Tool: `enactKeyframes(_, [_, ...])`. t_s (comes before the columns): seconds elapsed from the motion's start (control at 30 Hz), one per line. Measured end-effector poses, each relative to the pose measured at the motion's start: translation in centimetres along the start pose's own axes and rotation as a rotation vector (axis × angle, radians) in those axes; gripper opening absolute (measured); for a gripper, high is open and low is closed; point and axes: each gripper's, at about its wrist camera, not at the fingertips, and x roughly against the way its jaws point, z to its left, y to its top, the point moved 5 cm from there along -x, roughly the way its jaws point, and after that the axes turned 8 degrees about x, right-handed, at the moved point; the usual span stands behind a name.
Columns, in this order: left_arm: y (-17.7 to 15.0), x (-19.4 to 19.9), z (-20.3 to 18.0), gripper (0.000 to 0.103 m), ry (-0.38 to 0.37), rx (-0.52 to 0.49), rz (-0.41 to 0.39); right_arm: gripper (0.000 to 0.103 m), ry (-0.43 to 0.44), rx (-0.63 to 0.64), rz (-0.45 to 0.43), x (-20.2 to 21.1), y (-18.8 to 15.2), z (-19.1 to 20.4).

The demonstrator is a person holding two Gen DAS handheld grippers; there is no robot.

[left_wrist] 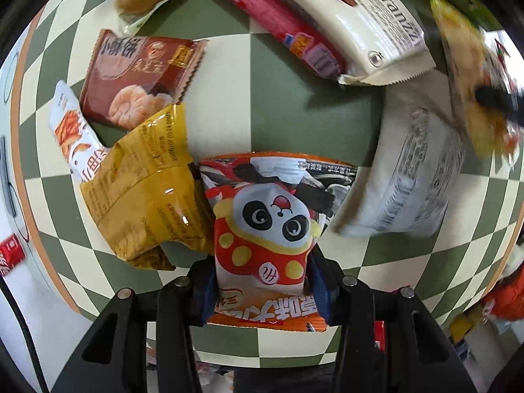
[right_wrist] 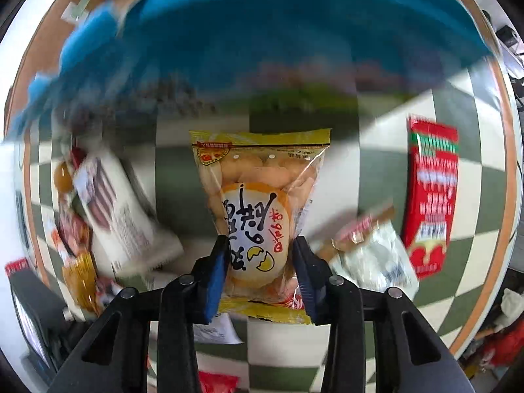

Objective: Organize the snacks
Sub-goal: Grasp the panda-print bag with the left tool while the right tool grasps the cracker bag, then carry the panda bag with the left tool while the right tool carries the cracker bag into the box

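- A green-and-cream checkered tablecloth is seen under everything in both wrist views, with snack packets scattered over it.
- A large blue shape, blurred, fills the top of the right wrist view; what it is cannot be told.
- A long cream packet printed "Franzz" lies at the top of the left wrist view, with a red-and-purple stick packet touching its left side.
- A white packet with grey print lies to the right of the left gripper, blurred.
- A mustard-yellow packet lies to the left, overlapping a brown-red pastry packet above it.
- The panda packet, orange and red, is clamped near its lower end between the blue pads of the left gripper, narrowly set.
- The yellow egg-snack packet, clear-fronted, is pinched at its lower part by the right gripper, also narrowly set.
- A red box-like packet lies well apart on the right of the right wrist view.
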Motion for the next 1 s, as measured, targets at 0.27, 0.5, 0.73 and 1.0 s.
enactKeyframes(0.27, [0.8, 0.8, -1.4, 0.045, 0.012, 0.002, 0.009, 0.042, 0.055, 0.056, 0.151, -1.8, -7.4, -0.6])
enactKeyframes(0.5, [1.4, -0.1, 0.3, 0.042, -0.001, 0.050, 0.016, 0.048, 0.122, -0.093, 0.126, -2.8, -8.3, -2.4])
enactKeyframes(0.73, [-0.1, 0.8, 0.6, 0.038, -0.007, 0.073, -0.027, 0.034, 0.108, -0.113, 0.051, -2.3, -10.1, -3.1])
enactKeyframes(1.0, [-2.4, 4.6, 0.6, 0.038, -0.090, 0.090, -0.084, 0.027, 0.166, -0.093, 0.017, 1.0, -11.6, -2.4])
